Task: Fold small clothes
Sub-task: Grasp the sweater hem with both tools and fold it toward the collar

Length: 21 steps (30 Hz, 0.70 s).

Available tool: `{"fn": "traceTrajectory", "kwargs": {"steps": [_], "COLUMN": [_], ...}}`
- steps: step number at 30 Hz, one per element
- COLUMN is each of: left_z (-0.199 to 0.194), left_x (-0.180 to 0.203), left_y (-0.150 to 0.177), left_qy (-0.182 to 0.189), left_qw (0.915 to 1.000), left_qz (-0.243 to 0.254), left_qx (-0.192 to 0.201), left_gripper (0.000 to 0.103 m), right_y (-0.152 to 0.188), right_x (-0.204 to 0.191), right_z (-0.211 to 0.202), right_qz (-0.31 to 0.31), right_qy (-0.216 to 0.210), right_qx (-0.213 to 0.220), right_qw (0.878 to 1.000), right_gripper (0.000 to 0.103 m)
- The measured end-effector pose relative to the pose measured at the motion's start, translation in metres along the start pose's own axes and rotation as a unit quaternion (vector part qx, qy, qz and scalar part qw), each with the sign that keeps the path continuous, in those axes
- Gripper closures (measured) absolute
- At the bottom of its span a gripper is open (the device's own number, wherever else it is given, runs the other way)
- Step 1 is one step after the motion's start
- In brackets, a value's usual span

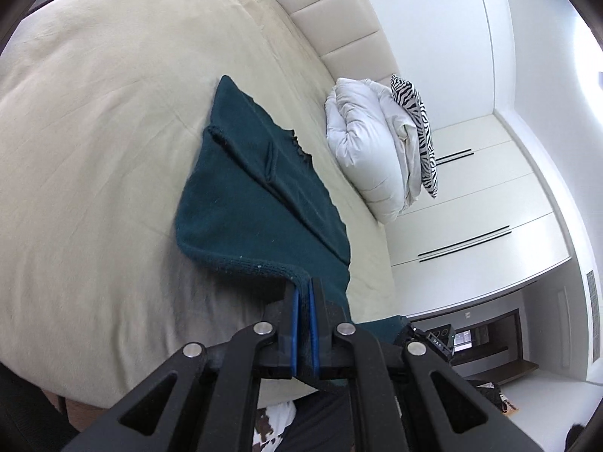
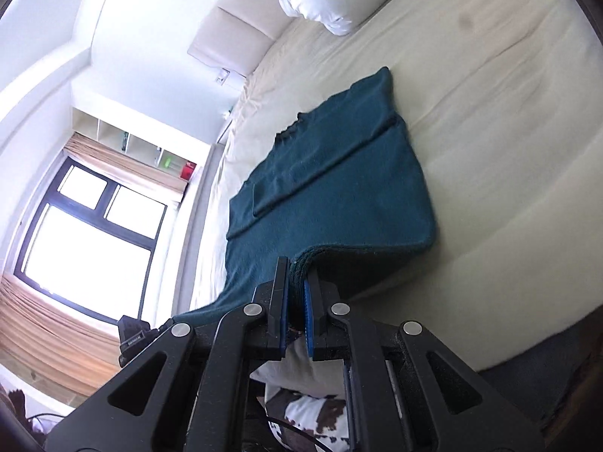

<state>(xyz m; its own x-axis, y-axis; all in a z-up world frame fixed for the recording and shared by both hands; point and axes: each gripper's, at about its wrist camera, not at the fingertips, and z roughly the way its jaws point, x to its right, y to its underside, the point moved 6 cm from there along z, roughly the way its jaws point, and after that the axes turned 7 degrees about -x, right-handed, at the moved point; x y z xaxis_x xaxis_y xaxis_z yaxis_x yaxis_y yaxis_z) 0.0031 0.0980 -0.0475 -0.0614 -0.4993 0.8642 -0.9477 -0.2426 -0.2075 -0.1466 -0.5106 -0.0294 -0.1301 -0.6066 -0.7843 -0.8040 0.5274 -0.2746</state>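
A dark teal knit garment (image 1: 256,196) lies on the cream bed, its sleeves folded in over the body. My left gripper (image 1: 304,286) is shut on one corner of its near hem and lifts that edge off the bed. The same garment (image 2: 331,184) shows in the right wrist view. My right gripper (image 2: 297,275) is shut on the other near corner of the hem, which is also raised. The hem hangs between the two grippers. The other gripper shows at the edge of each view.
The cream bed sheet (image 1: 94,132) spreads around the garment. A white rolled duvet (image 1: 365,143) and a zebra-print cushion (image 1: 418,132) lie by the padded headboard (image 1: 339,26). White wardrobe doors (image 1: 482,203) stand beside the bed. A window (image 2: 86,233) with curtains is on the other side.
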Motion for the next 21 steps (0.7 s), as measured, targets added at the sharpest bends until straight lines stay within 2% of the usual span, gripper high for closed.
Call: {"fn": "traceTrajectory", "kwargs": {"steps": [5,10,21], "left_z": [0.016,0.035,0.083], "left_x": [0.011,0.006,-0.015], "left_y": [-0.043,-0.088,-0.183], "left_qy": [0.015,0.024,-0.001], "left_qw": [0.9997,0.9986,0.9959], "left_qz": [-0.009,-0.033,-0.060], "left_qx": [0.017,0.035,0.068], "left_gripper": [0.098,0.097,0.098], "right_y": [-0.047,-0.092,-0.198], "right_x": [-0.001,0.001,0.018], "right_z": [0.015,0.038,0.094], "right_qz": [0.020,0.029,0.042], "right_qy": [-0.010,-0.010,0.021], "right_qx": [0.033,0.051,0.090], "right_qw": [0.999,0.998,0.995], "right_gripper": [0.098,0.098,0.098]}}
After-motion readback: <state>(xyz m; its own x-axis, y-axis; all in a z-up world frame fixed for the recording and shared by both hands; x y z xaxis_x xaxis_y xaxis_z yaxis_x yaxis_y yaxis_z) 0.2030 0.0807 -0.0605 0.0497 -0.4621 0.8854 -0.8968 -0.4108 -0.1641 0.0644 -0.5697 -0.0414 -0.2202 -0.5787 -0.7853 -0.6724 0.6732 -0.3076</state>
